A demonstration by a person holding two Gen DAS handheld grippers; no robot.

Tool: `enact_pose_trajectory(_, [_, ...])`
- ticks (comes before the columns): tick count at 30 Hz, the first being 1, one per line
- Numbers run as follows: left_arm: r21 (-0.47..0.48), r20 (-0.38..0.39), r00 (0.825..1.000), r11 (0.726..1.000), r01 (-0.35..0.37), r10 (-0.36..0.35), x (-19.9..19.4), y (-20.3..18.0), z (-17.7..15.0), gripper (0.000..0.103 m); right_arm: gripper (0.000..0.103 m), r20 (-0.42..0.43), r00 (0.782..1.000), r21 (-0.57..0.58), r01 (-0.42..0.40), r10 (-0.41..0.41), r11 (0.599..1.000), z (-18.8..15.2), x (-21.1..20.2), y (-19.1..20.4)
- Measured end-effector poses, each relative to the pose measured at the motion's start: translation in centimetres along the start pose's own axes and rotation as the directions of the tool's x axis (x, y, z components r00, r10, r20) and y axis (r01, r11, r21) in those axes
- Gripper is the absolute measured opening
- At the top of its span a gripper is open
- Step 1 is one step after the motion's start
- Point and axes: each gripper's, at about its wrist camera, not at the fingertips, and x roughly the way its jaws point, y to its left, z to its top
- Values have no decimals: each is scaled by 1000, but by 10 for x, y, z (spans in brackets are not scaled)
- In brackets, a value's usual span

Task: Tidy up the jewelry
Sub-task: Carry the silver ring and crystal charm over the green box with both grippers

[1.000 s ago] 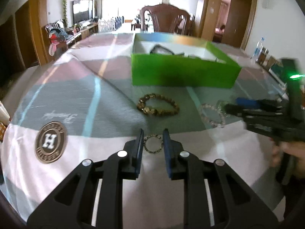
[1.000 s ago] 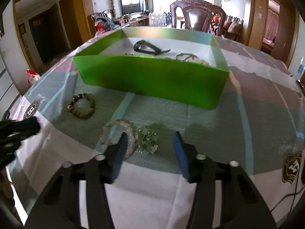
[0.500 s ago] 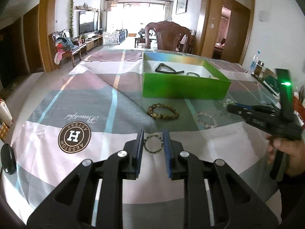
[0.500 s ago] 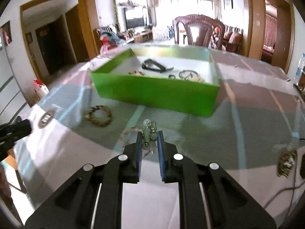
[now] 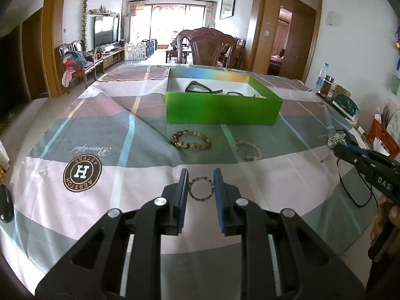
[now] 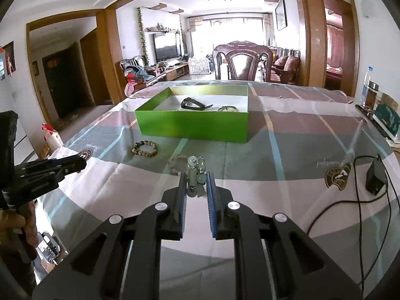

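Left gripper [image 5: 201,186] jaws pinch small bead ring [image 5: 201,188]; right gripper [image 6: 196,183] jaws pinch glassy bead cluster [image 6: 196,168], grip seemingly shallow. Either may slip before the green box [image 6: 192,126] ahead.

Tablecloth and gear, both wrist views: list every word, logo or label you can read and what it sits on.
"H", ringed by "ASTESS" and "AESSTOH": round brown badge on the tablecloth.
"Beautiful", in script, upside down to the camera: tablecloth beside that badge.
"DAS", cut off: side of the right gripper.
Second badge near the black cable: too distorted to read.
Bottle label: too small to read.
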Motion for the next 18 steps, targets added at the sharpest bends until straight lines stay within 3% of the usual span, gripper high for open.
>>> enact_pose_trajectory(18, [6,-5,1000,1000,-8,8,-4,-5,-3,20,15,8,1000,7,-17,17,1000,-4,-6,0])
